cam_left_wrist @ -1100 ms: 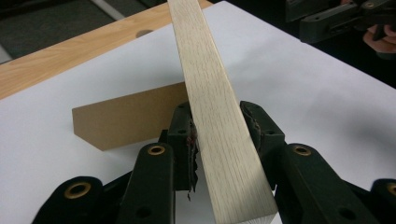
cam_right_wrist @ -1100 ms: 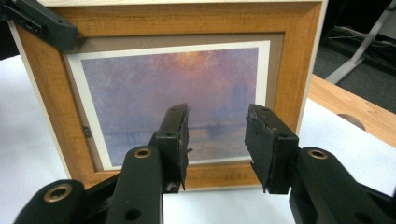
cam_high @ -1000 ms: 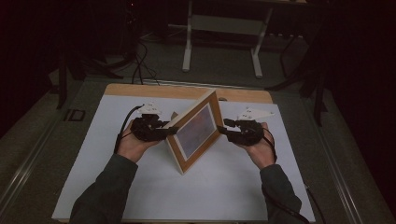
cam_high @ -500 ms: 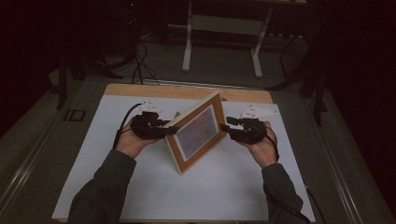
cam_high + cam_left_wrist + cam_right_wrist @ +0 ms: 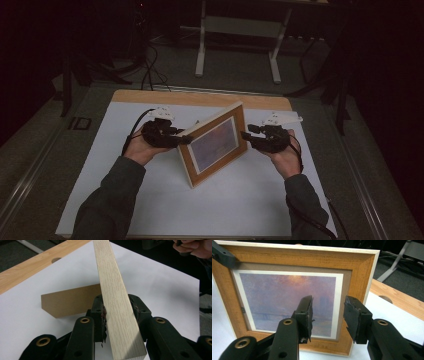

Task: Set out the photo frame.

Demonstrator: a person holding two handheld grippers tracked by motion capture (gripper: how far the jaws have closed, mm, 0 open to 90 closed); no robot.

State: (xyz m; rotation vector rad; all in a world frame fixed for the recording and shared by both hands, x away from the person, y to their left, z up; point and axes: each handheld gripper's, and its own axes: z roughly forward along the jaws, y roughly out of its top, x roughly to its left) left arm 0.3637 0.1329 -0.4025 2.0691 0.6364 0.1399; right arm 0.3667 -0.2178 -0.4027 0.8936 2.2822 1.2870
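Observation:
A wooden picture frame [image 5: 215,145] with a hazy purple print stands on edge on the white table cover [image 5: 240,200], turned at an angle. My left gripper [image 5: 184,138] is shut on its left side; in the left gripper view the pale wood edge [image 5: 117,312] sits clamped between both pads, with the brown back stand [image 5: 70,302] behind it. My right gripper [image 5: 245,135] is open beside the frame's right edge. In the right gripper view its jaws [image 5: 328,315] stand apart in front of the print [image 5: 287,297], touching nothing.
The white cover lies on a wooden tabletop [image 5: 200,97] whose far strip is bare, with a round hole [image 5: 385,298] in it. A white metal stand [image 5: 240,45] and cables are on the dark floor beyond.
The right gripper has shifted slightly to the right, off the frame's edge. The left gripper and the frame have stayed nearly in place.

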